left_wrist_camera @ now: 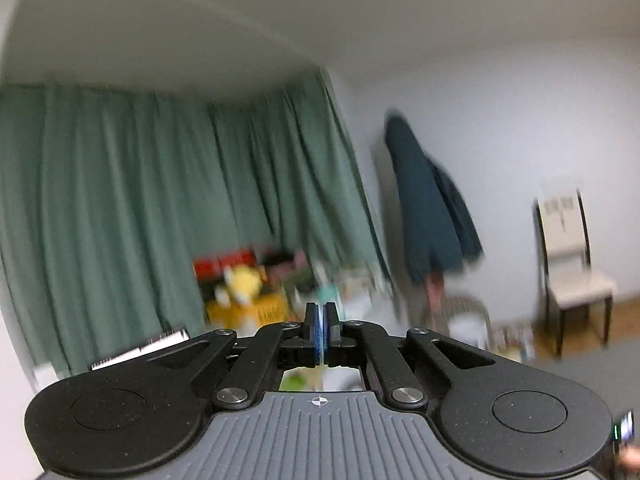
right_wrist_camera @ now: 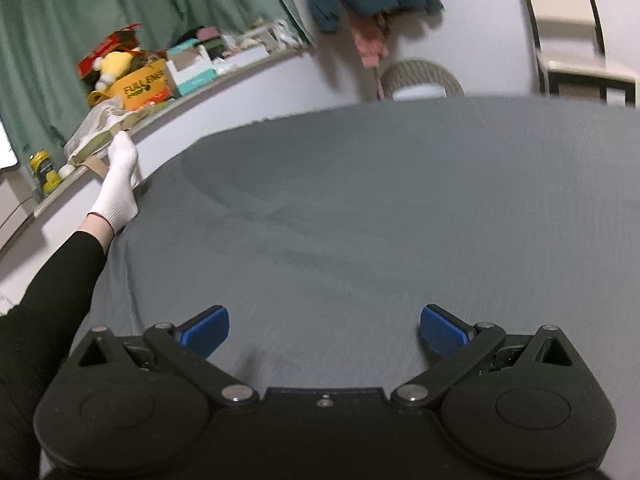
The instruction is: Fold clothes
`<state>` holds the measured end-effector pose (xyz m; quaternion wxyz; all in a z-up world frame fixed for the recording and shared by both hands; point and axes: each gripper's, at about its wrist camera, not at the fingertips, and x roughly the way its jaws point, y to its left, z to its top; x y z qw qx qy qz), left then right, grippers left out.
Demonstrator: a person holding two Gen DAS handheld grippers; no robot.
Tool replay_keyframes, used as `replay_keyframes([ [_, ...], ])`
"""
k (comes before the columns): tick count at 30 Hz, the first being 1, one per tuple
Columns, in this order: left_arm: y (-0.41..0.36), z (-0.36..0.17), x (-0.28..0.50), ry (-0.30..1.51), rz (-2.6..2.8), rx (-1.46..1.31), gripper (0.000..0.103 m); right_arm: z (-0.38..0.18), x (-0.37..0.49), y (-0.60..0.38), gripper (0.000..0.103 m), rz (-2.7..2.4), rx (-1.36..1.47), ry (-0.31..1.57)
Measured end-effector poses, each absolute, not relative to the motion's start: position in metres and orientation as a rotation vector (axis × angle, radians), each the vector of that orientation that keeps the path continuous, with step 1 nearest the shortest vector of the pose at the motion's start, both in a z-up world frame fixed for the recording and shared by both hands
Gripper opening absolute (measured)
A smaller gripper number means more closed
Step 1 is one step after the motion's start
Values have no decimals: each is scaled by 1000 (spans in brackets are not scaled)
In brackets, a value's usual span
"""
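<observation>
Left wrist view: the left gripper (left_wrist_camera: 320, 322) has its jaws pressed together on nothing, aimed up at the green curtain (left_wrist_camera: 160, 200); no garment here.

Right wrist view: the right gripper (right_wrist_camera: 324, 330) has jaws spread wide, hovering just over the grey cloth (right_wrist_camera: 380, 208), which lies spread ahead on the bed. So right's nearer. A gloved hand (right_wrist_camera: 119, 184) rests at its left edge.

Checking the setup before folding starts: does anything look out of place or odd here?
The left gripper is shut on nothing and aimed at the curtain, not the grey sheet. No garment lies before the open right gripper; the only clothing hangs on the wall.
</observation>
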<state>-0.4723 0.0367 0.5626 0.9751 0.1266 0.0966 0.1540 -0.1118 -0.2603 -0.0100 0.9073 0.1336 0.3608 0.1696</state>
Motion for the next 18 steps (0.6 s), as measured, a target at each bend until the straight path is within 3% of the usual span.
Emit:
replay_keyframes([
  [1, 42, 551, -472, 242, 334, 246, 8, -12, -110, -260, 103, 348, 284, 766],
  [3, 55, 526, -484, 334, 419, 189, 32, -13, -109, -257, 103, 352, 276, 784],
  [5, 74, 496, -512, 389, 542, 116, 88, -12, -112, -252, 103, 368, 251, 782],
  [6, 83, 479, -532, 401, 610, 86, 95, -10, -114, -249, 103, 381, 234, 779],
  [11, 136, 411, -631, 517, 925, 47, 97, -10, -122, -238, 103, 395, 161, 789],
  [18, 205, 311, -776, 801, 1227, -223, 97, -11, -124, -237, 103, 391, 128, 793],
])
